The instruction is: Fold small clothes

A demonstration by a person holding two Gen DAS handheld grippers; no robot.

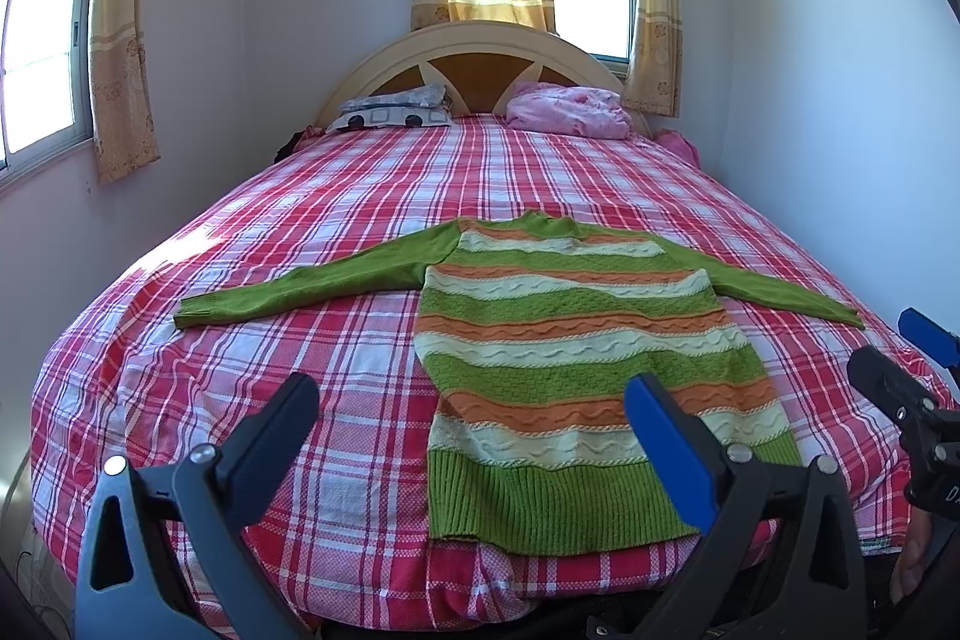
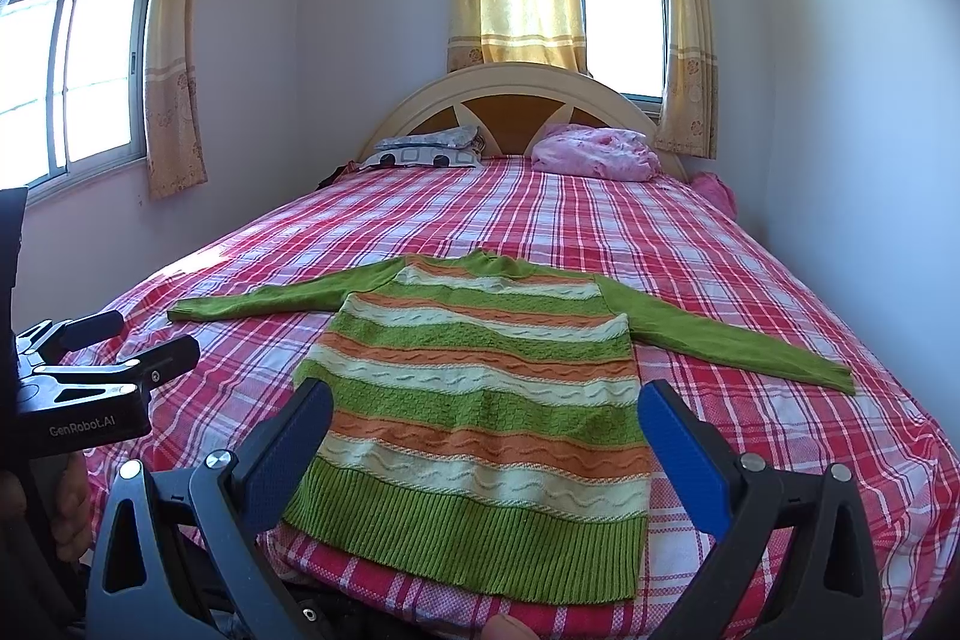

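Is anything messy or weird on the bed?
Mostly no. The striped sweater lies flat with both sleeves spread. Only the pink blanket by the headboard is crumpled in a heap, not folded.

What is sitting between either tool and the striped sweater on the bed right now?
Nothing visible. The sweater lies flat on the plaid bedspread, sleeves spread. The left tool and right tool hang open just above its hem. The pillows sit far off by the headboard.
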